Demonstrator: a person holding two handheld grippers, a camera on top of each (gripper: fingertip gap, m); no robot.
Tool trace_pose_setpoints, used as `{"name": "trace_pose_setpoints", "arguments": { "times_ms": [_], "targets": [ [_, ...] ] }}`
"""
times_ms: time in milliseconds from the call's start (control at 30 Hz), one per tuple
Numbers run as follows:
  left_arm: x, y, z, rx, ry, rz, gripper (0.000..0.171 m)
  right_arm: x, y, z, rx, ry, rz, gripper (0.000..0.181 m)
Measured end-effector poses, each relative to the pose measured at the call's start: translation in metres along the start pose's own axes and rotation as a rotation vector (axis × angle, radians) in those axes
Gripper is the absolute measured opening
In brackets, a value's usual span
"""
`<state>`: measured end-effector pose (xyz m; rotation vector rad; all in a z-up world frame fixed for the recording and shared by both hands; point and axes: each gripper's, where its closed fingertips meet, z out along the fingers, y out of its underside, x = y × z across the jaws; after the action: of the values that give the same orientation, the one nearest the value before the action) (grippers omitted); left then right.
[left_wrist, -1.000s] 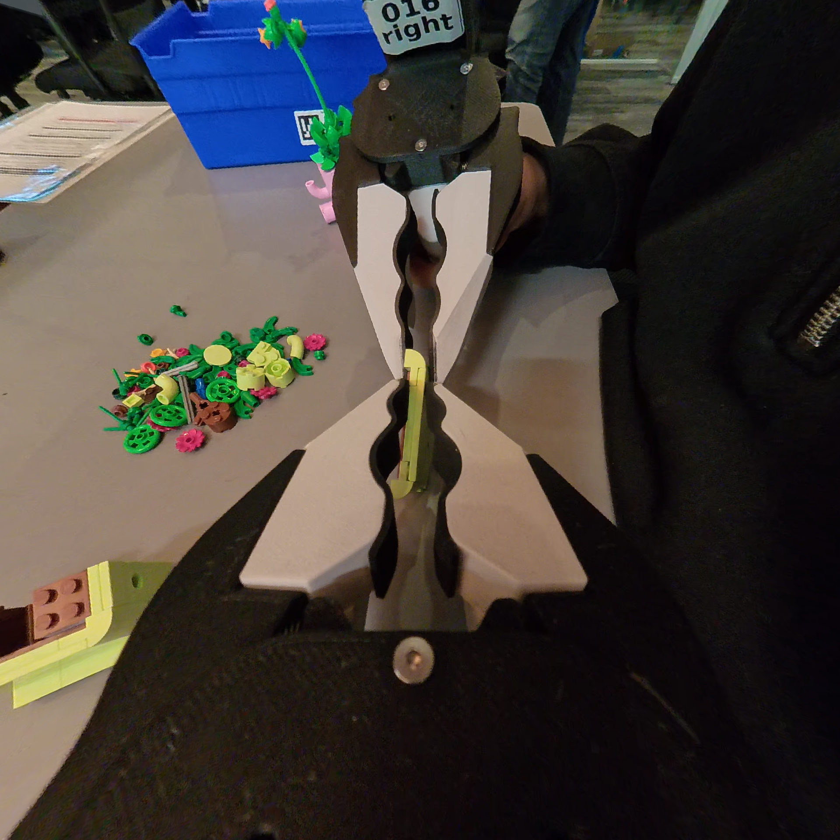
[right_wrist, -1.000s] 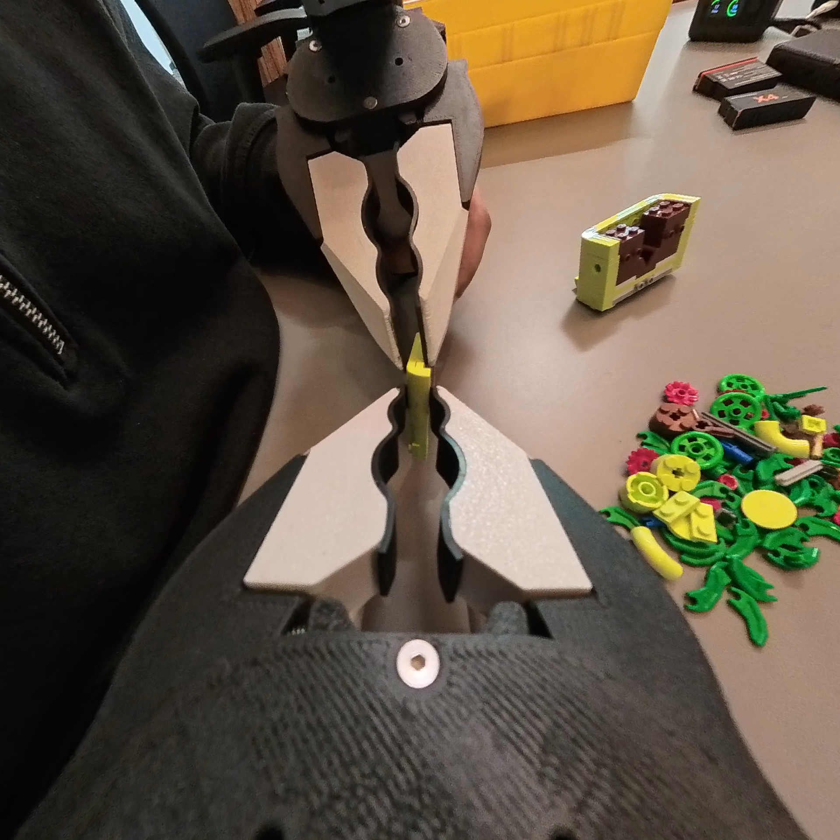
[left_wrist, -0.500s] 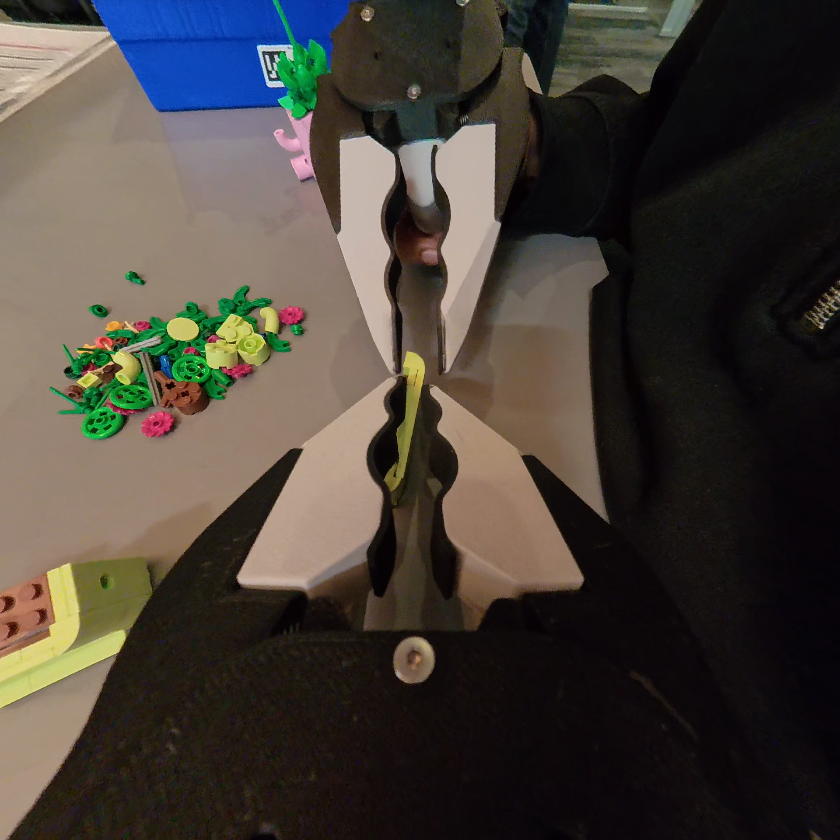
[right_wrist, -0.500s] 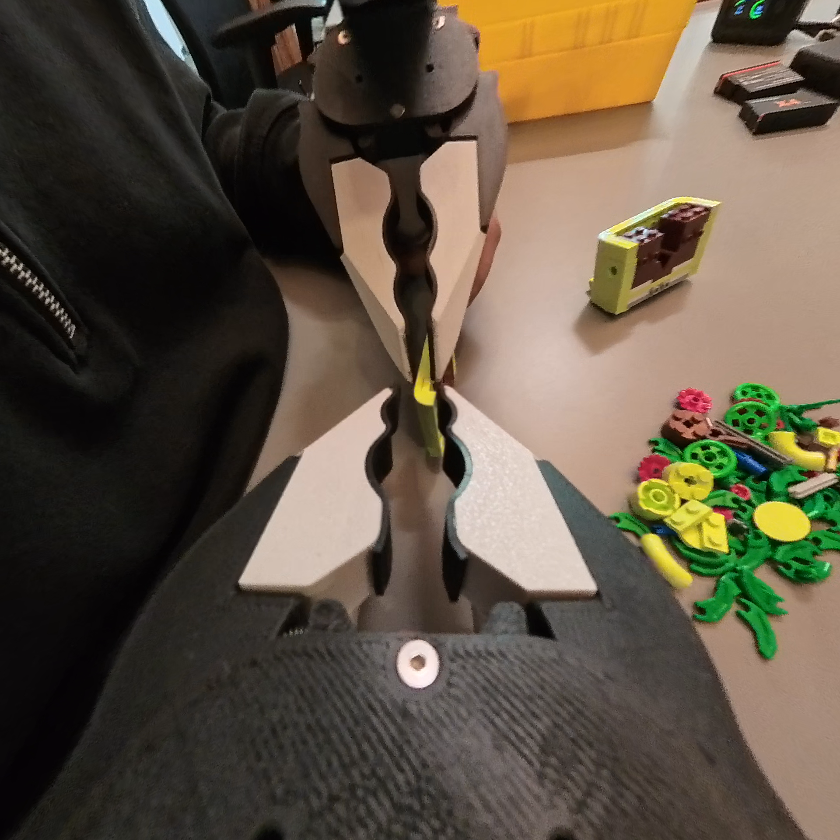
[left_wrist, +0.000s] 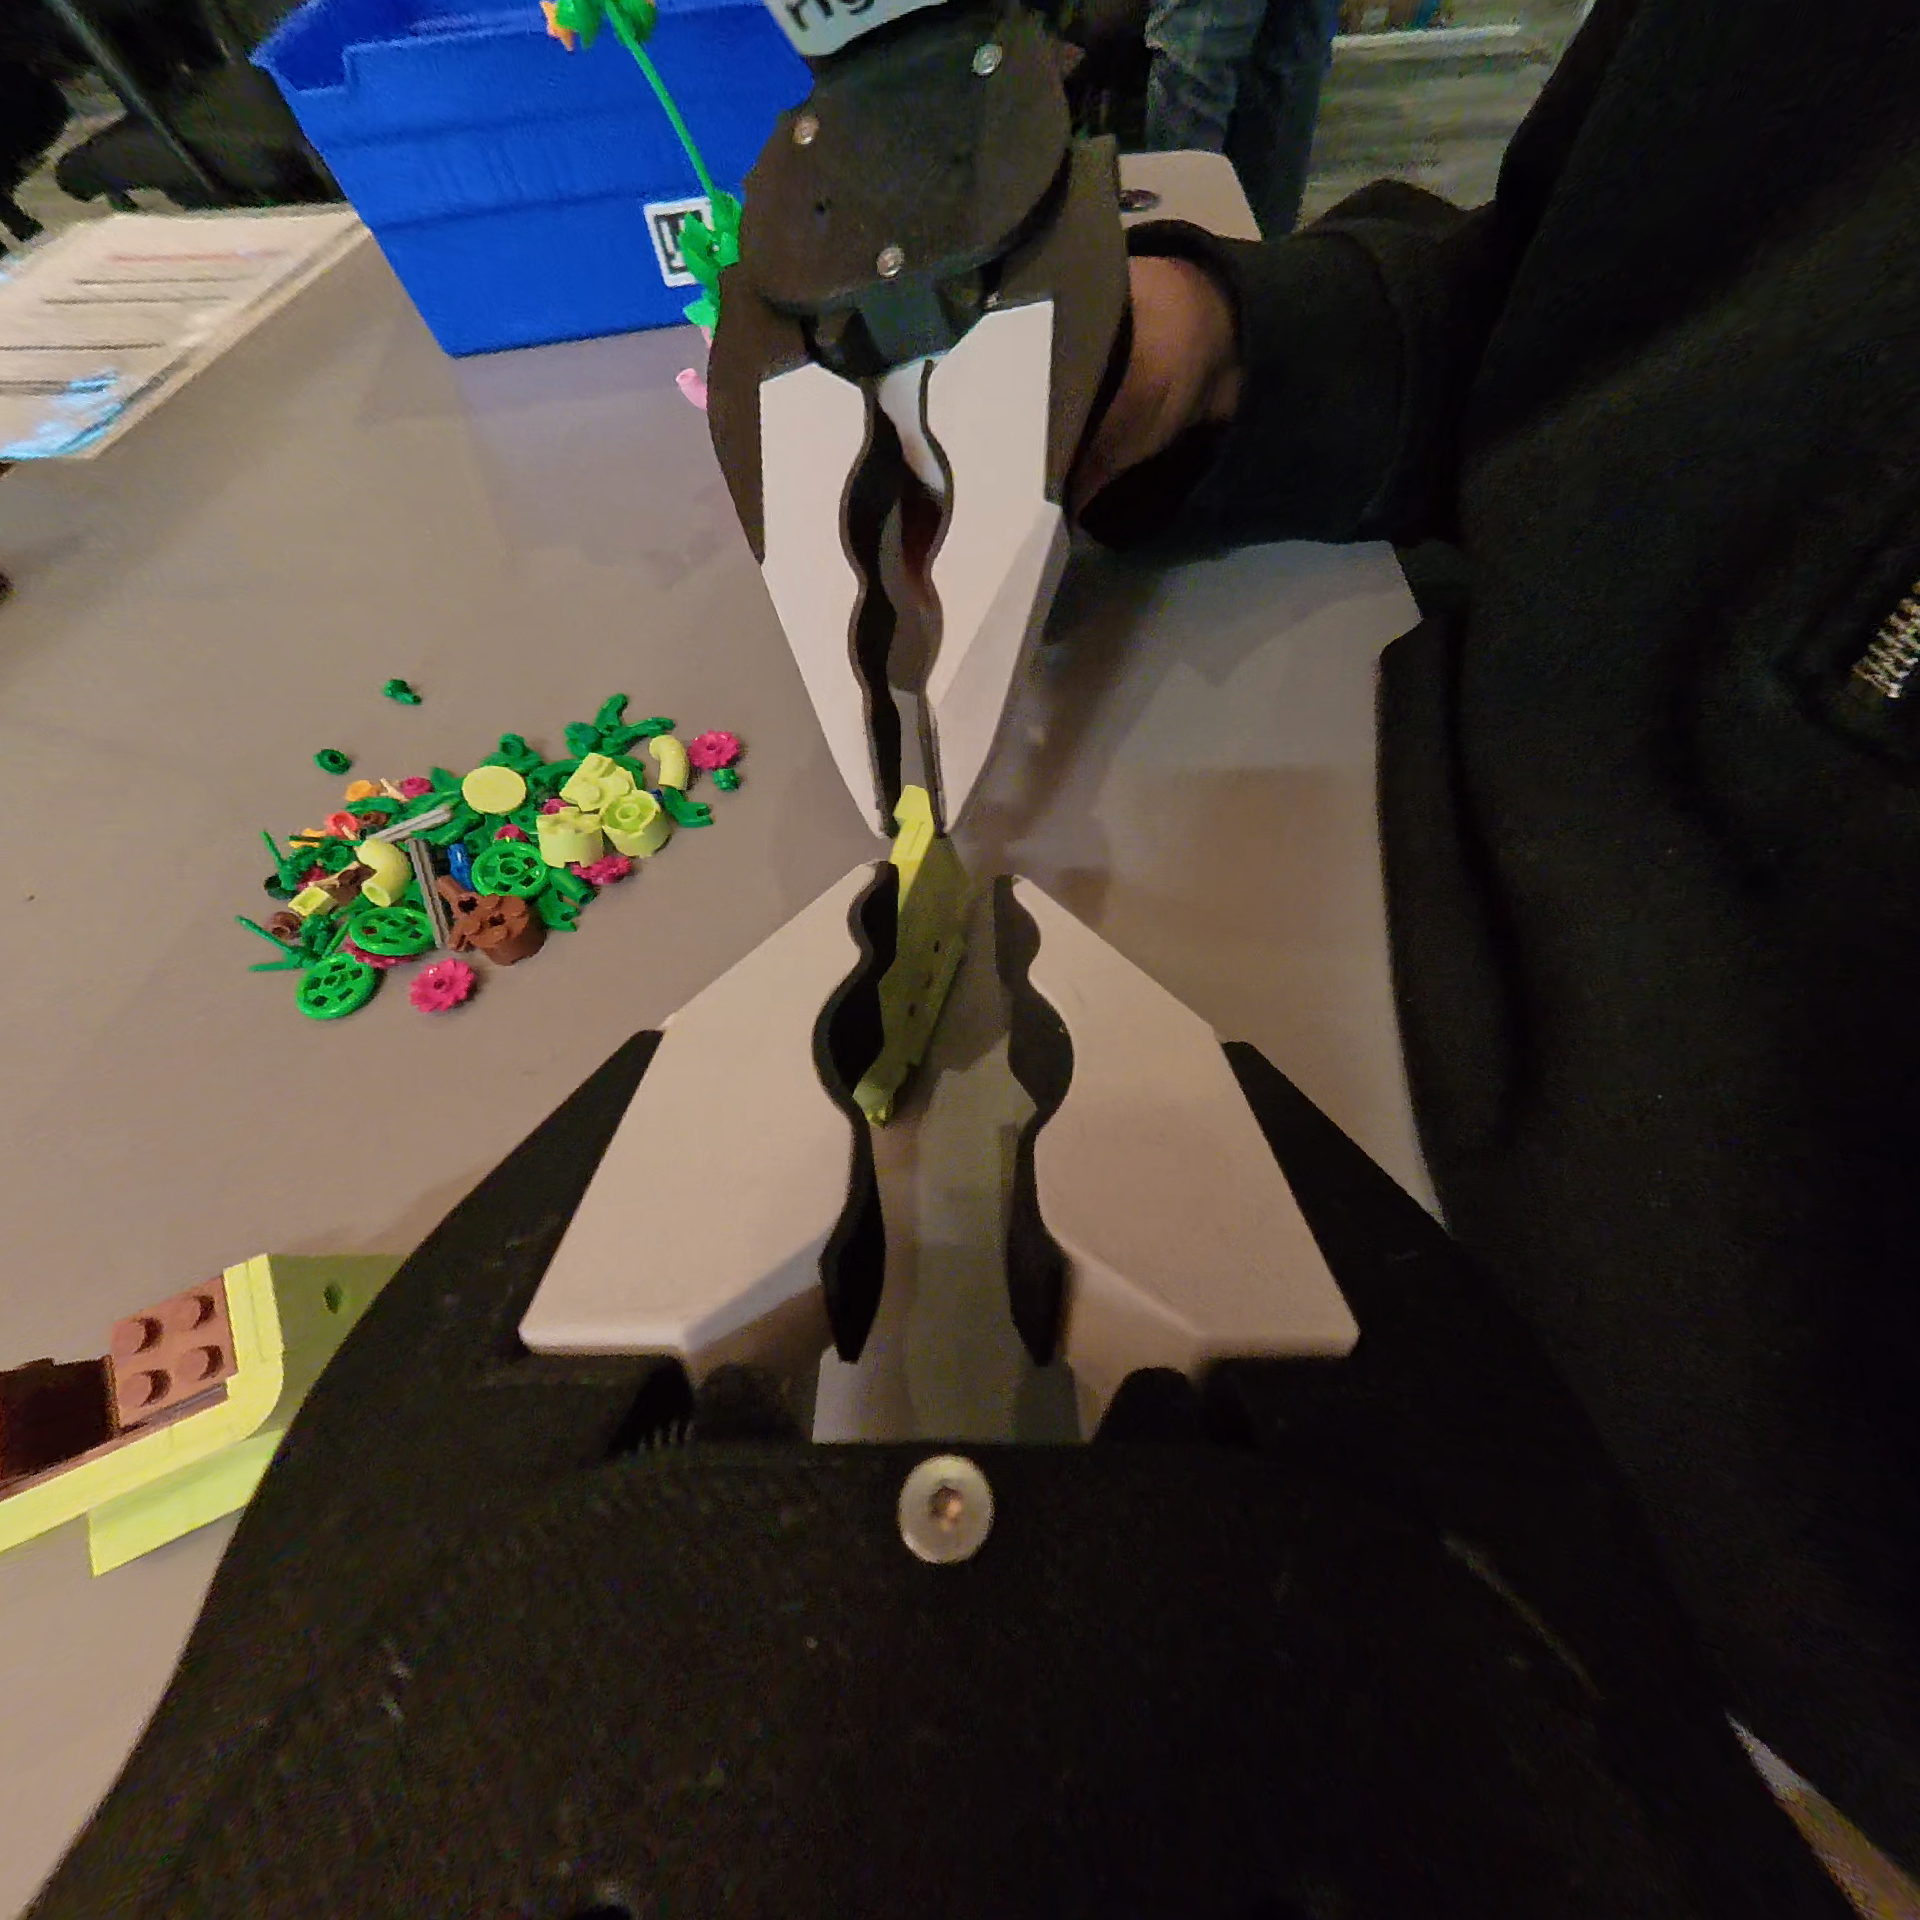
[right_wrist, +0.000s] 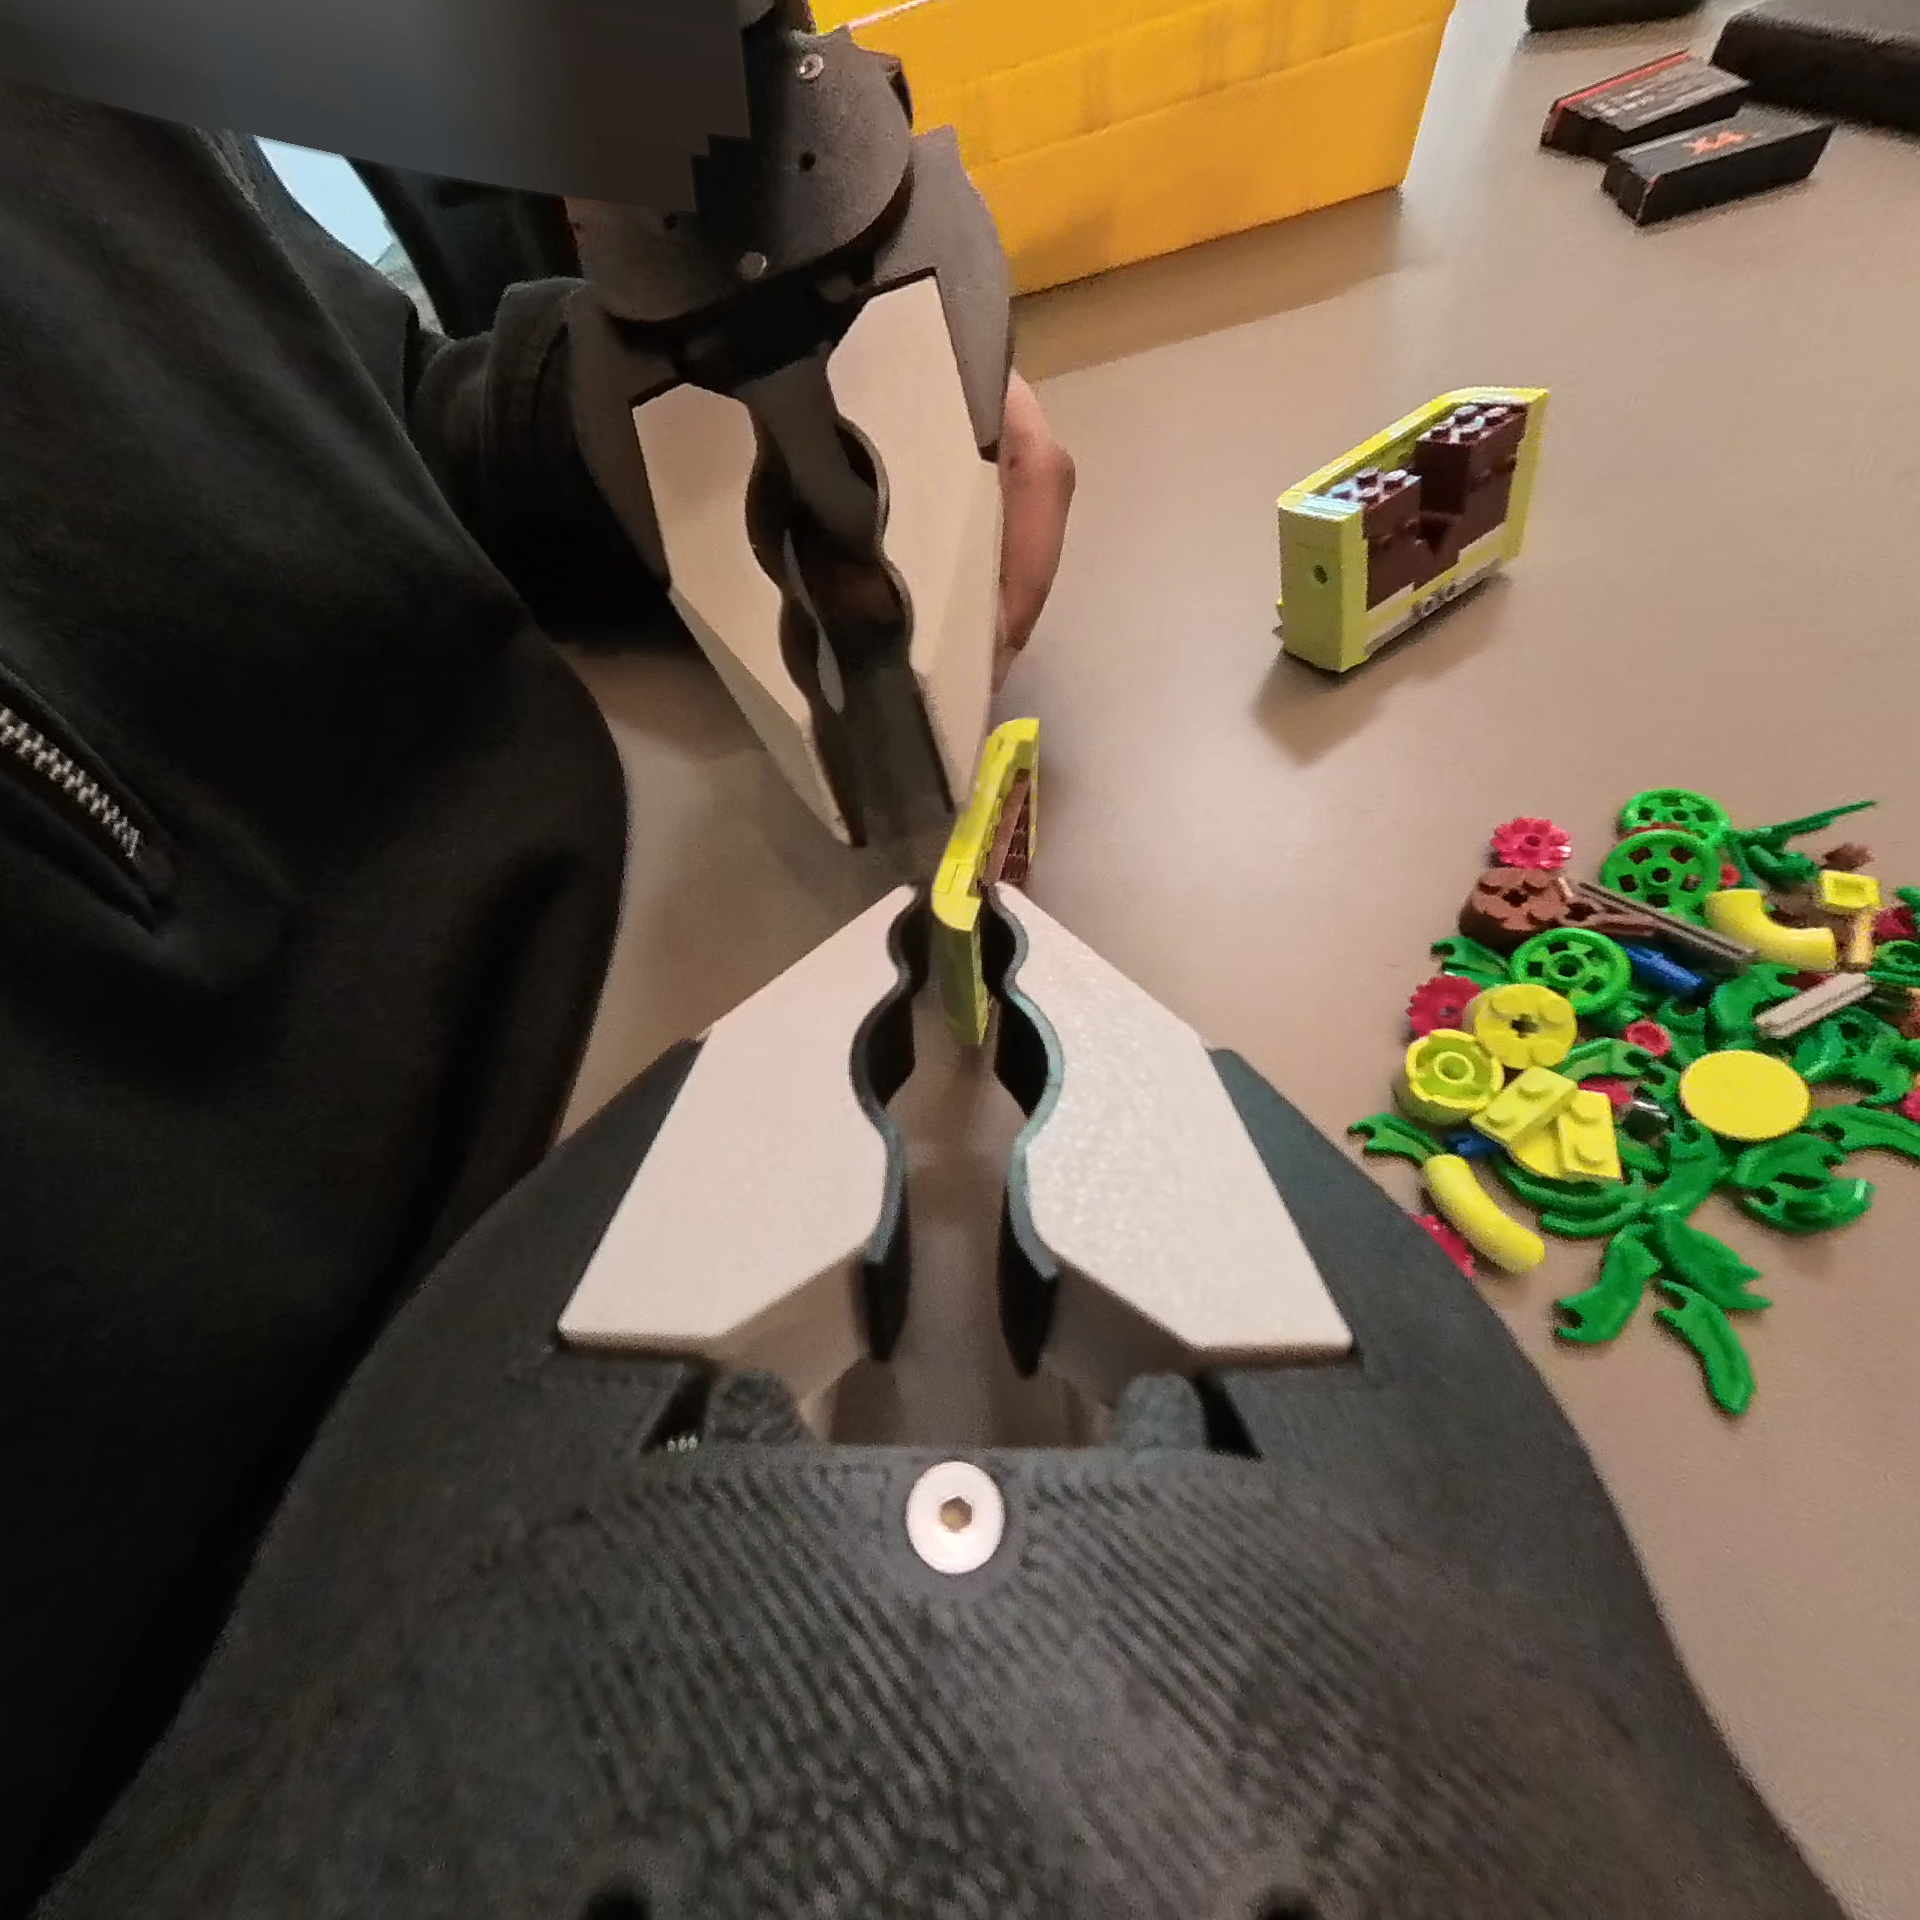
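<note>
1. the right gripper (right_wrist: 954, 899) pinches a thin lime brick piece (right_wrist: 961, 956) at its fingertips; brown studs show on the piece's far side.
2. the left gripper (left_wrist: 930, 883) has its fingers spread, and the lime piece (left_wrist: 914, 956) sits loose in the gap. in the right wrist view its tips sit just beside the piece, apart from it.
3. a blue bin (left_wrist: 540, 177) stands at 11 o'clock in the left view, contents hidden.
4. a yellow bin (right_wrist: 1164, 125) sits at 12 o'clock in the right view, inside unseen.
5. a lime open box (right_wrist: 1340, 582) at 2 o'clock holds brown bricks (right_wrist: 1455, 478).
6. a pile of small bricks (right_wrist: 1683, 1049) lies at 3 o'clock on the table (right_wrist: 1247, 790).
</note>
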<state>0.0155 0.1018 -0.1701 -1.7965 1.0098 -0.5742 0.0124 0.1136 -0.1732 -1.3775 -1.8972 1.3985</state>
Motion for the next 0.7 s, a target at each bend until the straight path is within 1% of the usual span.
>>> {"name": "trace_pose_setpoints", "arguments": {
  "times_ms": [67, 233, 267, 367, 433, 500, 600, 700],
  "targets": [
    [0.001, 0.001, 0.001, -0.01, -0.001, 0.014, 0.016, 0.0, 0.001, 0.001, -0.006, 0.0, 0.004, 0.008],
    [-0.001, 0.009, 0.007, -0.074, -0.053, 0.073, 0.029, -0.001, 0.005, 0.004, -0.041, -0.006, -0.002, 0.008],
    [-0.002, 0.011, 0.009, -0.088, -0.06, 0.081, 0.029, -0.001, 0.006, 0.005, -0.046, -0.006, -0.004, 0.008],
    [-0.005, 0.016, 0.012, -0.132, -0.093, 0.101, 0.017, -0.005, 0.008, 0.007, -0.061, -0.014, -0.029, 0.008],
    [-0.004, 0.02, 0.014, -0.159, -0.084, 0.114, 0.015, -0.008, 0.009, 0.007, -0.065, -0.02, -0.049, 0.008],
    [-0.003, 0.02, 0.014, -0.158, -0.08, 0.113, 0.012, -0.009, 0.009, 0.007, -0.068, -0.032, -0.052, 0.008],
    [0.0, 0.02, 0.012, -0.151, -0.034, 0.095, 0.008, -0.013, 0.01, 0.006, -0.071, -0.064, -0.053, 0.008],
    [0.002, 0.02, 0.012, -0.149, -0.008, 0.08, 0.007, -0.015, 0.01, 0.006, -0.075, -0.083, -0.07, 0.008]
  ]
}}
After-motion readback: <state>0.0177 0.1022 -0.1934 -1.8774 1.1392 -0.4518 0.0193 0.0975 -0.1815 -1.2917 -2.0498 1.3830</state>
